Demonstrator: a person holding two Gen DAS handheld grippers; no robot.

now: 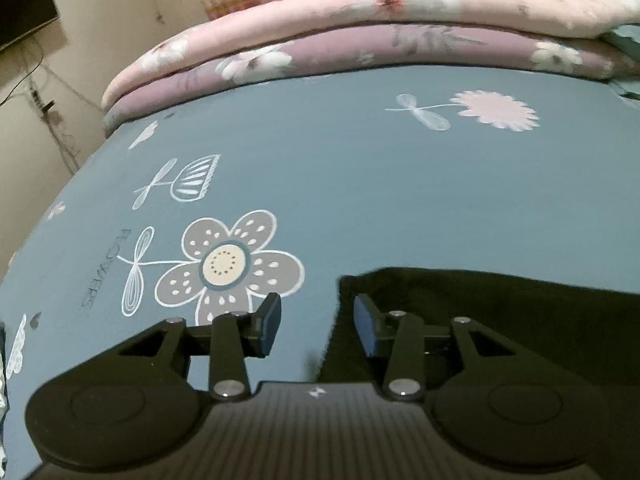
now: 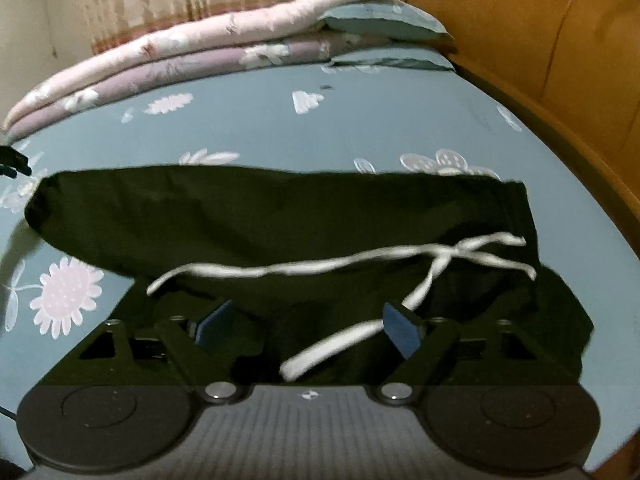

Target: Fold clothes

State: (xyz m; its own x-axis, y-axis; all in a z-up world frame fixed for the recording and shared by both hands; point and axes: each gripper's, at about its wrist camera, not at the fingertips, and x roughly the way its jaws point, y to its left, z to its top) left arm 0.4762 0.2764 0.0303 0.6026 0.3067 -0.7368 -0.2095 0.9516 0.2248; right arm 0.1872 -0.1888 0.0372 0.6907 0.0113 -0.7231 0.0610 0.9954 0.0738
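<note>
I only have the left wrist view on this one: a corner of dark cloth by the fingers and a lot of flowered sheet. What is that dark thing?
Observer: The right wrist view shows the whole black garment lying flat across the blue sheet, folded into a long band.
Operator: Any detail on it?
Observer: A white drawstring lies loose across it, tied in a knot toward the right end.
Operator: Is the right gripper holding anything?
Observer: No. The right gripper stands wide open over the near edge of the garment; one end of the drawstring lies between its fingers, not pinched.
Operator: What is beyond the bed on that side?
Observer: A wooden headboard, with a blue pillow against it.
</note>
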